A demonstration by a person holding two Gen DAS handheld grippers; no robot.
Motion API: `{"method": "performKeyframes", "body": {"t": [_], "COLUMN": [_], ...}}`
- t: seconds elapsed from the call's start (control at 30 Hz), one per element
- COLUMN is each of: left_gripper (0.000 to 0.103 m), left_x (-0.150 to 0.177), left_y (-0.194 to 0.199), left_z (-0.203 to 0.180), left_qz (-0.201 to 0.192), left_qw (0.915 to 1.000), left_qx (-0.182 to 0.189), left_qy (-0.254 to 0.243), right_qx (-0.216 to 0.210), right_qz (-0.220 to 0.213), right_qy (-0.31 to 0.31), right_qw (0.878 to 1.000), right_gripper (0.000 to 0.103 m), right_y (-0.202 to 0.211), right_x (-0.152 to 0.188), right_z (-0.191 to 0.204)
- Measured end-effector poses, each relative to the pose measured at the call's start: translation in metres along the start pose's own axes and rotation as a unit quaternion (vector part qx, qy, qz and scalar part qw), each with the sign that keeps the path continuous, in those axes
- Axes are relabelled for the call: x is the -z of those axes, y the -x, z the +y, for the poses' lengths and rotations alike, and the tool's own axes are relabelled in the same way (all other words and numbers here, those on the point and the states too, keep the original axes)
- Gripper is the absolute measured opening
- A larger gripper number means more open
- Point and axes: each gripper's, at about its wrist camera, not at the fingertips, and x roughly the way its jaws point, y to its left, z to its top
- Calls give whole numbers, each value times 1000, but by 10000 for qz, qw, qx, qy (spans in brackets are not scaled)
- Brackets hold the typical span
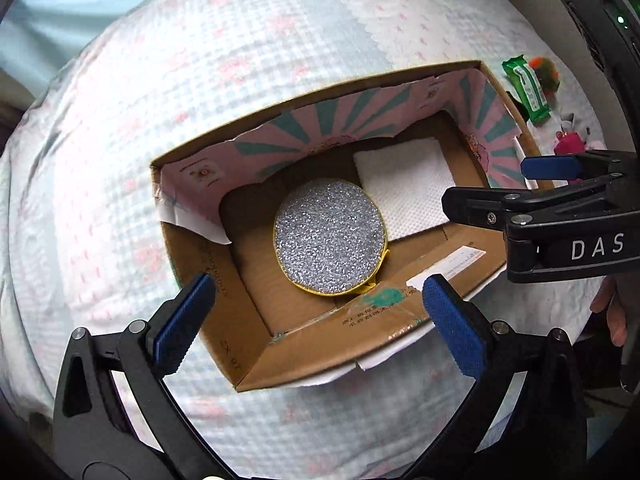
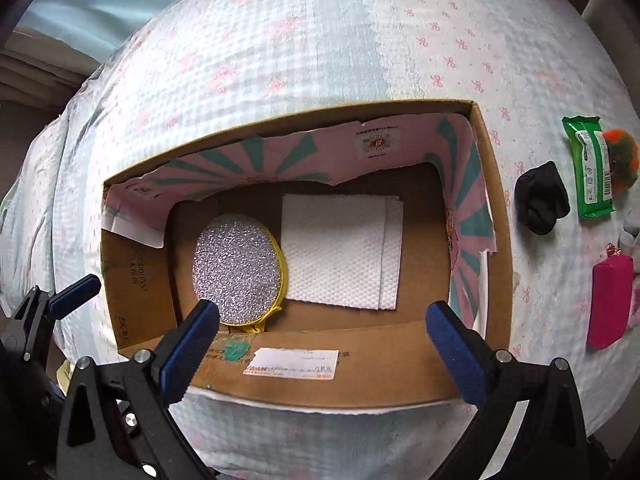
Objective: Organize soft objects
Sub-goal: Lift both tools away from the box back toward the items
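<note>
Soft things: round glittery sponge and folded white cloth lie flat side by side on the floor of the cardboard box, so the sorting looks part done. Left gripper and right gripper both hang over the box, jaws wide, holding nothing. Outside on the bed sheet, well apart: black sock, green wipes pack, pink pouch, probably next.
</note>
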Motion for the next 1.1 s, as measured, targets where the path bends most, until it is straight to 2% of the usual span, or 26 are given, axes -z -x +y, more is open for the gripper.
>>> {"method": "performKeyframes", "body": {"t": [0.33, 0.53, 0.73, 0.97, 1.1], "left_gripper": [103, 103, 103, 103, 103], "left_x": [28, 46, 71, 86, 83], "left_y": [81, 142, 197, 223, 228], "left_z": [3, 5, -1, -8, -17], "left_qz": [-585, -1036, -1494, -1694, -1790], "left_qw": [9972, 9913, 9841, 9799, 9779], "left_qx": [-51, -76, -260, -222, -98], "left_qy": [461, 804, 926, 1028, 1078], "right_qx": [107, 213, 307, 450, 734], "right_qz": [-748, -1351, -1849, -2337, -2696], "right_qy": [269, 484, 652, 635, 698], "right_qw": [9968, 9894, 9801, 9692, 9576], "right_gripper": [103, 103, 103, 103, 103], "right_y": [82, 144, 198, 239, 262], "right_x": [38, 65, 93, 115, 129], "right_z": [24, 41, 56, 56, 48]}}
